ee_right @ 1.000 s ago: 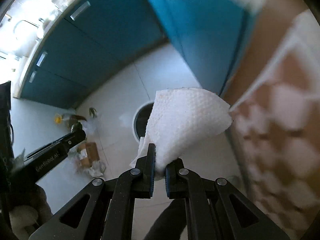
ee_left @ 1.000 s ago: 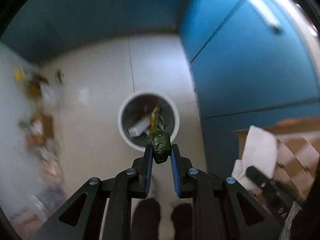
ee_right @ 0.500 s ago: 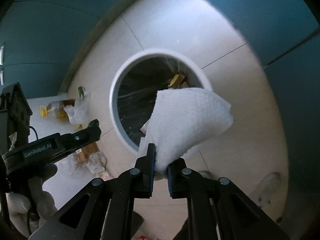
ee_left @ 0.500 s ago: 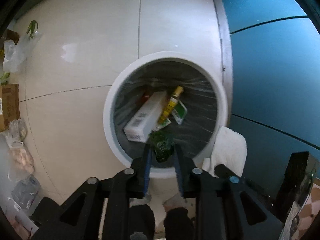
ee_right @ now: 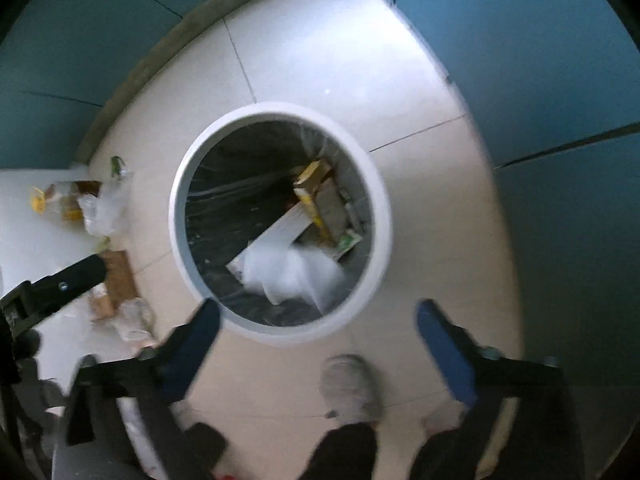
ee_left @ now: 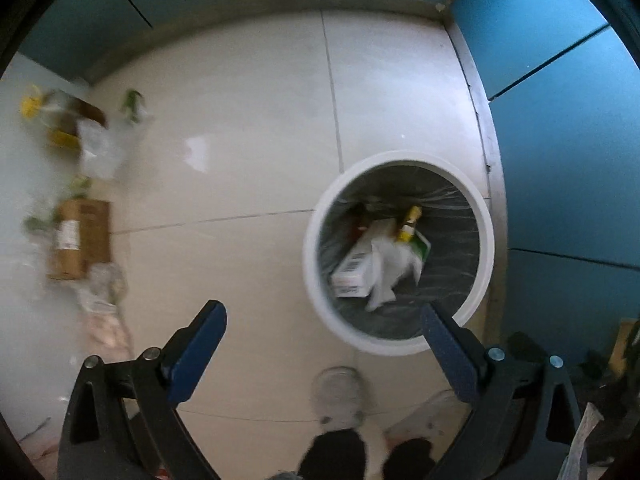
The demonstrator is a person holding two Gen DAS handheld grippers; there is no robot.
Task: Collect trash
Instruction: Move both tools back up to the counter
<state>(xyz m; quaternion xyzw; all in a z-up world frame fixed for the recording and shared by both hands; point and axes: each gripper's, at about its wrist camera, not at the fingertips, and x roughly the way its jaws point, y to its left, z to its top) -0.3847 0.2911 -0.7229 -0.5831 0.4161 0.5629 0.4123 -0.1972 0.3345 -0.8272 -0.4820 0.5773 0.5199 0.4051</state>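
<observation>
A round white-rimmed trash bin (ee_left: 313, 240) with a dark liner stands on the tiled floor; it also shows in the right wrist view (ee_right: 382, 216). Inside lie a white paper towel (ee_left: 390, 268), a white box (ee_left: 352, 270) and a yellow-capped bottle (ee_left: 408, 222). The towel (ee_right: 292, 276) looks blurred in the right wrist view. My left gripper (ee_left: 324, 324) is open and empty, above the floor left of the bin. My right gripper (ee_right: 318, 320) is open and empty over the bin's near rim. The green wrapper is not visible.
Loose trash lies on the floor at left: a cardboard box (ee_left: 80, 236), plastic bags (ee_left: 96, 152) and yellow items (ee_left: 30, 106). Blue cabinets (ee_left: 560, 140) line the right and back. The person's shoes (ee_left: 338, 394) are near the bin. The left gripper's finger (ee_right: 64, 284) reaches into the right wrist view.
Both grippers opened. The green wrapper left the left gripper and the paper towel left the right gripper; the towel now lies in the bin. The left gripper moved left, off the bin.
</observation>
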